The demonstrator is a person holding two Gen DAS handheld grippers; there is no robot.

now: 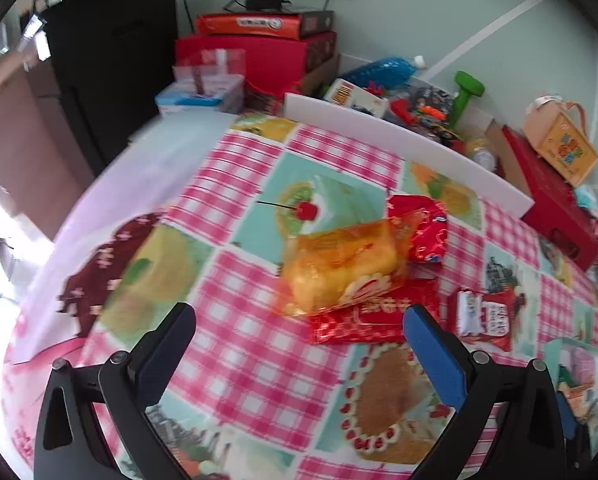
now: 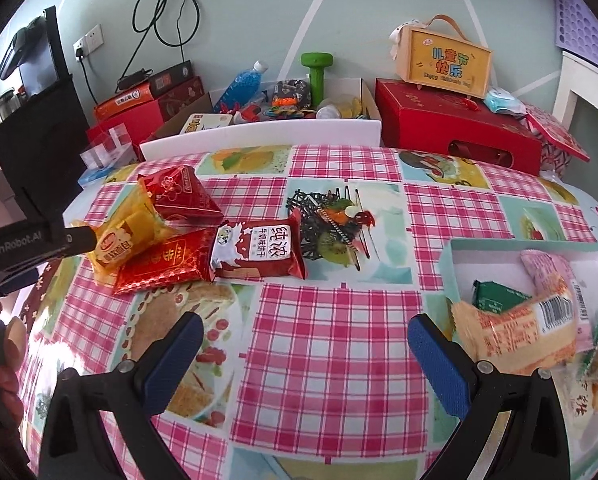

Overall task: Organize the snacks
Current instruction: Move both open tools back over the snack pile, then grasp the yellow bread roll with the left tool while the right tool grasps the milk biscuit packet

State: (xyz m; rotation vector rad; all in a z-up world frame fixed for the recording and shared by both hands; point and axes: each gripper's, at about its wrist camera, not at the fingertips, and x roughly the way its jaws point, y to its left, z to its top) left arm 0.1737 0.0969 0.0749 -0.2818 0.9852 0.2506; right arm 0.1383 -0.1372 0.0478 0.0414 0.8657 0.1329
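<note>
The left gripper (image 1: 299,316) is spread wide, its blue-padded fingers (image 1: 435,356) apart and holding nothing, positioned above the checked tablecloth (image 1: 235,352) just near of a pile of snacks. The right gripper (image 2: 305,328) is likewise spread wide and empty over a bare stretch of the cloth. In the left wrist view the pile lies just beyond the fingertips: a yellow bread pack (image 1: 339,268) rests on top of a flat red foil pack (image 1: 375,320), with a second red pack (image 1: 423,228) touching its far right end and a red-and-white biscuit pack (image 1: 485,318) just to the right. In the right wrist view the same group sits at far left of the table: the bread pack (image 2: 127,236) overlaps the flat red pack (image 2: 163,264), a puffed red pack (image 2: 179,192) stands behind it, and the biscuit pack (image 2: 259,250) touches the flat red pack's right edge. The left tool's black body enters this view from the left edge, with part of a hand (image 2: 3,364) visible below it. At near right a shallow pale green tray (image 2: 519,246) holds several snacks: a dark green pack (image 2: 495,294), a pink pack (image 2: 547,270) and a large tan pack with a barcode (image 2: 519,328) lying across them; further wrappers at the right edge are too blurred to identify. Along the far edge of the table stand a white-fronted box of clutter (image 2: 259,136), a red gift box (image 2: 455,124) and a yellow carry case (image 2: 445,60) on top of it.
</note>
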